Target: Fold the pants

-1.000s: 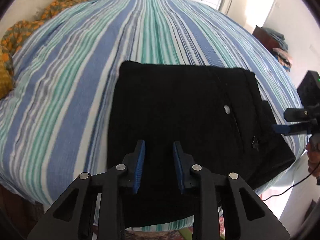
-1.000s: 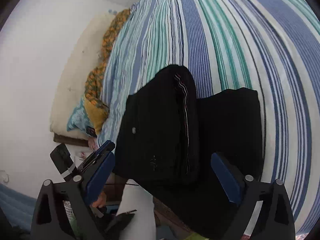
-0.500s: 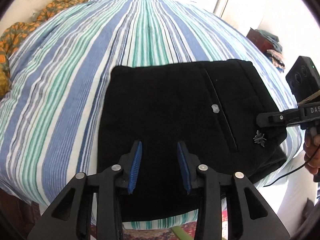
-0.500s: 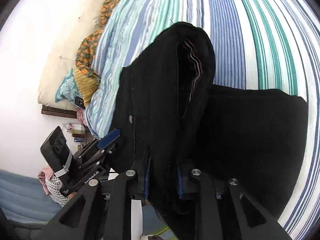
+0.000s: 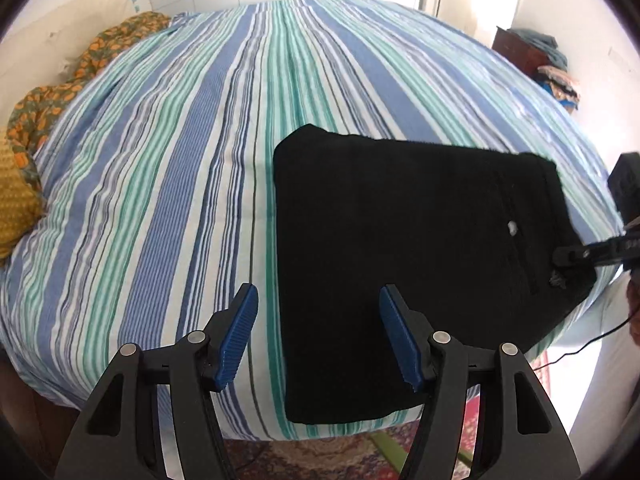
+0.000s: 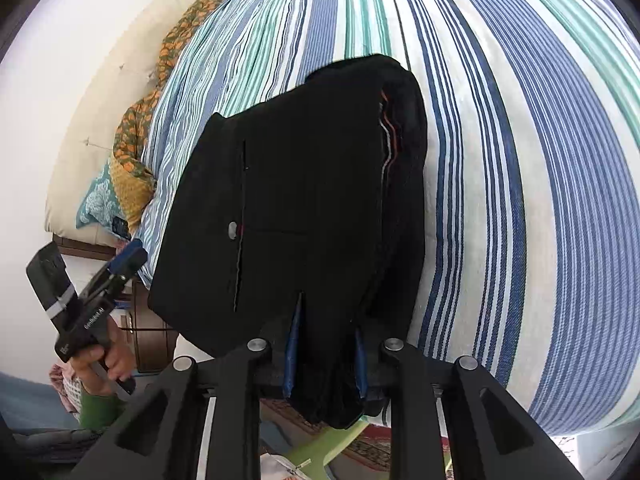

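The black pants (image 5: 404, 248) lie folded in a thick rectangle near the front edge of the striped bed (image 5: 192, 168), back pocket and its pale button (image 5: 511, 227) facing up. My left gripper (image 5: 318, 338) is open and empty, hovering over the fold's near left edge. My right gripper (image 6: 325, 360) is shut on the near edge of the folded pants (image 6: 304, 184), several layers between its blue pads. In the left wrist view the right gripper (image 5: 576, 254) meets the pants' right edge.
Orange patterned pillows and blanket (image 5: 36, 120) lie at the bed's left side by a cream headboard (image 6: 100, 100). A patterned rug (image 5: 320, 460) covers the floor below the bed's front edge. A dresser with clothes (image 5: 532, 56) stands at far right.
My left gripper opened wide and shifted left off the pants. My right gripper closed on the stack's edge and the upper fold settled flat onto the lower layers.
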